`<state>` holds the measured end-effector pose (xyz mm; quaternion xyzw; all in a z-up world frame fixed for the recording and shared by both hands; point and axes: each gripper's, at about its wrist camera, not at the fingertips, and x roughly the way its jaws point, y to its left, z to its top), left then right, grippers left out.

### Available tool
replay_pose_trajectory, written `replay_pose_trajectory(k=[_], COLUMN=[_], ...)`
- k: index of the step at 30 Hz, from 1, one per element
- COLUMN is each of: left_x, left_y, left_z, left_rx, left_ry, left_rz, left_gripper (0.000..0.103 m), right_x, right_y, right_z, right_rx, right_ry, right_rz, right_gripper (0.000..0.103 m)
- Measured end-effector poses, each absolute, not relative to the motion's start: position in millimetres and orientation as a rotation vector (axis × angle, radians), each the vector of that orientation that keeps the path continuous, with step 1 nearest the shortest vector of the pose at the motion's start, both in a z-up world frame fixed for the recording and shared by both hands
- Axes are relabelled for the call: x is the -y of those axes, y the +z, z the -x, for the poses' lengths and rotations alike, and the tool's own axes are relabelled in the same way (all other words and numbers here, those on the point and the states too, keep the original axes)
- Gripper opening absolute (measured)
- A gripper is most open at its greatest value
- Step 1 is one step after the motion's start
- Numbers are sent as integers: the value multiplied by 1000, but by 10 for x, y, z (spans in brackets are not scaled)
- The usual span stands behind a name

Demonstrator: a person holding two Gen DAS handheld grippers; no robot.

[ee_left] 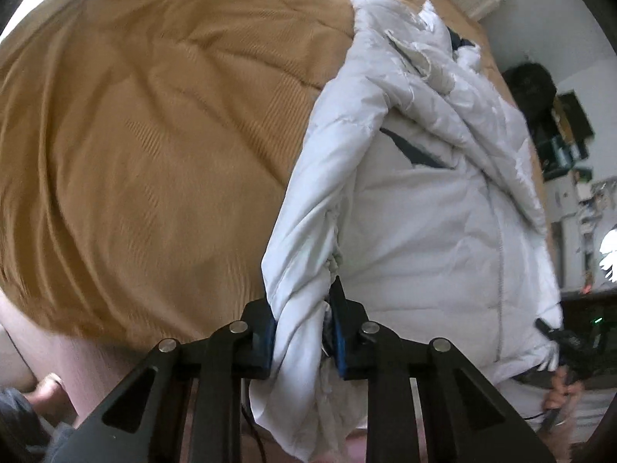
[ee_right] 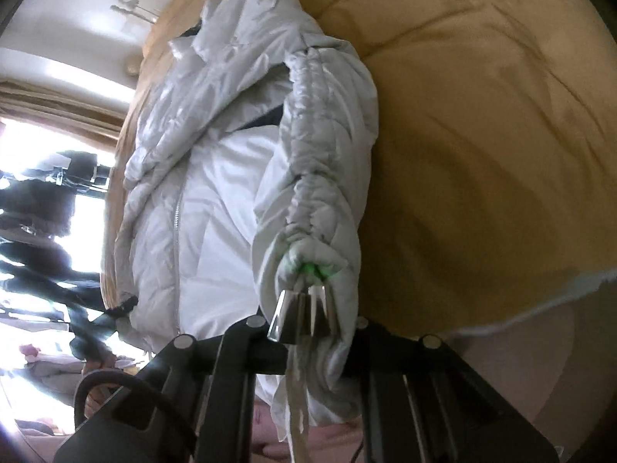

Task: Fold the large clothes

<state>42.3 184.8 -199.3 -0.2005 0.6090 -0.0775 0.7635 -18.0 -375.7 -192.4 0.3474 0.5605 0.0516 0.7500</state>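
Note:
A white puffer jacket (ee_left: 416,208) lies on a tan bedspread (ee_left: 154,115), its lower end pulled toward me and off the bed's edge. My left gripper (ee_left: 302,332) is shut on a bunched left corner of the jacket's hem. In that view the right gripper (ee_left: 555,337) shows at the far right, holding the other hem corner. In the right wrist view the jacket (ee_right: 216,193) hangs from the bedspread (ee_right: 482,135), and my right gripper (ee_right: 304,320) is shut on a twisted quilted fold of it.
The bed's near edge with a pale sheet (ee_right: 520,347) runs below the bedspread. Dark shelves and clutter (ee_left: 567,131) stand past the bed's right side. A bright window with a curtain (ee_right: 46,123) lies to the left in the right wrist view.

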Motion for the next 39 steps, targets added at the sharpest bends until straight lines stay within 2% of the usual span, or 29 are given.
replay_pose_trajectory(k=[4, 8, 12, 16, 22, 27, 30, 33, 36, 39], left_x=[-1881, -1912, -1916, -1780, -1599, -1415, -1339, -1272, -1228, -1330], left_y=[-1699, -1200, -859, -684, -942, -1659, -2123, -2355, -2335, -2206], left_z=[-617, -987, -1554, -2332, -3549, -4413, -4669, -4811, -4856, -4865], left_rx=[-1285, -1215, -1159, -1144, -1187, -1290, -1352, -1352, -1344, -1328], left_ry=[-178, -211, -240, -235, -196, -128, -108, -97, -108, -156], left_rz=[464, 502, 554, 533, 596, 620, 660, 653, 607, 655], left_gripper=[22, 22, 22, 21, 21, 22, 22, 23, 25, 33], right_x=[3862, 3899, 4003, 4027, 3994, 4141, 4210, 4201, 4173, 4210], right_y=[-1747, -1289, -893, -724, -794, -1146, -1551, -1909, -2023, -1968], right_z=[123, -207, -774, -1502, -2767, -3577, -3957, -4213, -4310, -4347], right_rx=[-1188, -1094, -986, -929, -899, -937, -1001, -1055, -1063, -1080], right_ry=[133, 196, 255, 266, 234, 147, 83, 47, 40, 55], right_rz=[-819, -786, -794, -776, -846, -864, -868, -864, -869, -900], right_gripper=[11, 11, 11, 11, 11, 11, 11, 12, 14, 24])
